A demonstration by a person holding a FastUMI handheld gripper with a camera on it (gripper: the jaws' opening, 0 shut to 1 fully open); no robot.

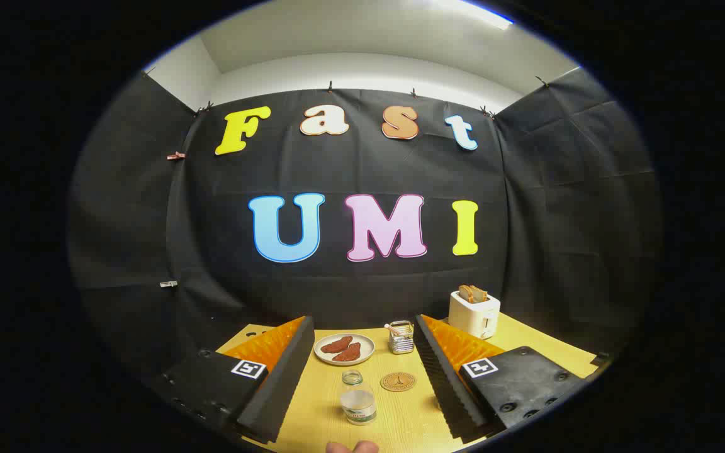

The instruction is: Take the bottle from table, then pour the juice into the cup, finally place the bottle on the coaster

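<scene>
Upright bottle (358, 406) between spread tongs (360, 352).

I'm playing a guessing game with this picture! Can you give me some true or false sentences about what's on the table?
1. The gripper is shut on the bottle. False: its fingers stand wide open, the bottle between them untouched.
2. The plate holds two brown pieces of food. True.
3. The bottle stands on the coaster. False: the coaster lies bare beside it.
4. Bread sticks out of the toaster. True.
5. The small glass cup stands just beyond the bottle. True.
</scene>
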